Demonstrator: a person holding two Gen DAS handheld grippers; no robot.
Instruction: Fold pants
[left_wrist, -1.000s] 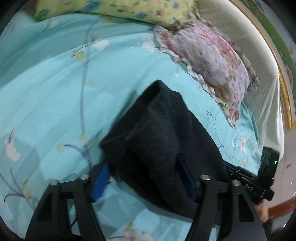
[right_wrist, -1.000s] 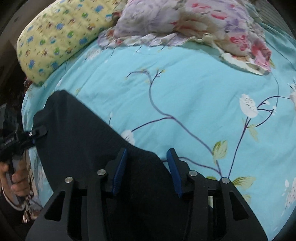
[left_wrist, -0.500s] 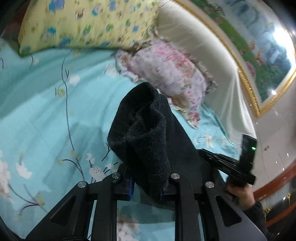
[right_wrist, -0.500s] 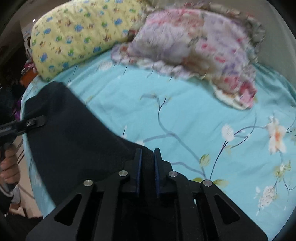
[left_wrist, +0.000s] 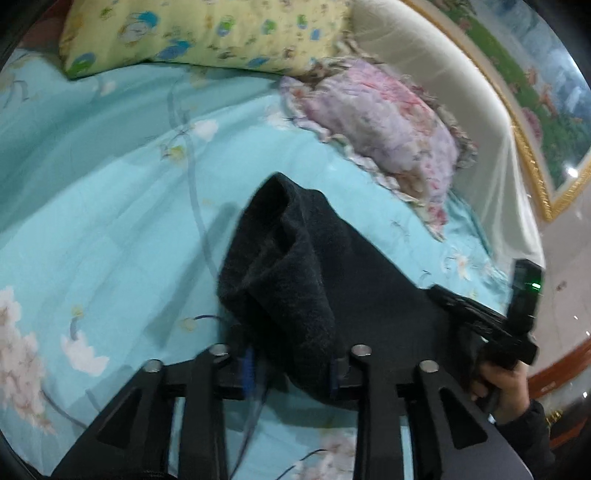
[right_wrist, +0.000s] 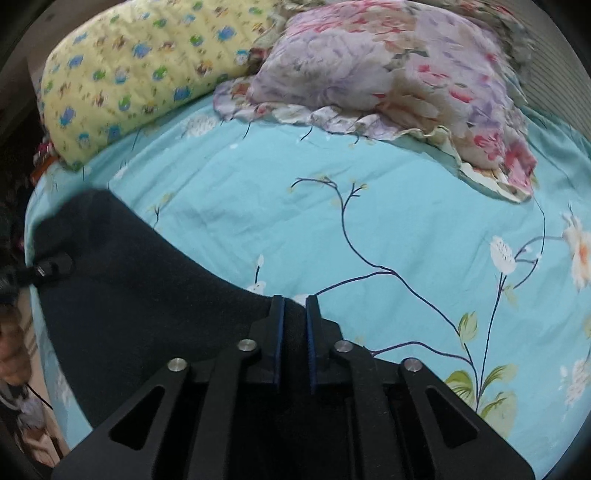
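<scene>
The dark fleece pants (left_wrist: 295, 280) lie on the turquoise floral bed sheet (left_wrist: 110, 192). In the left wrist view a bunched fold of them stands up between the fingers of my left gripper (left_wrist: 291, 369), whose jaws stand part open with the cloth between them. In the right wrist view the pants (right_wrist: 140, 295) spread to the left, and my right gripper (right_wrist: 293, 306) is shut on their edge. The right gripper also shows in the left wrist view (left_wrist: 480, 321), at the pants' far side.
A yellow patterned pillow (left_wrist: 207, 33) and a pink-purple floral pillow (left_wrist: 384, 125) lie at the head of the bed. A padded cream headboard (left_wrist: 461, 110) and a framed picture (left_wrist: 546, 92) stand behind. The bed edge is at the left in the right wrist view (right_wrist: 33, 236).
My right gripper closed on the pants' edge. My left gripper closed on the bunched fold and lifted it, then its jaws widened again as it came back down toward the bed.
</scene>
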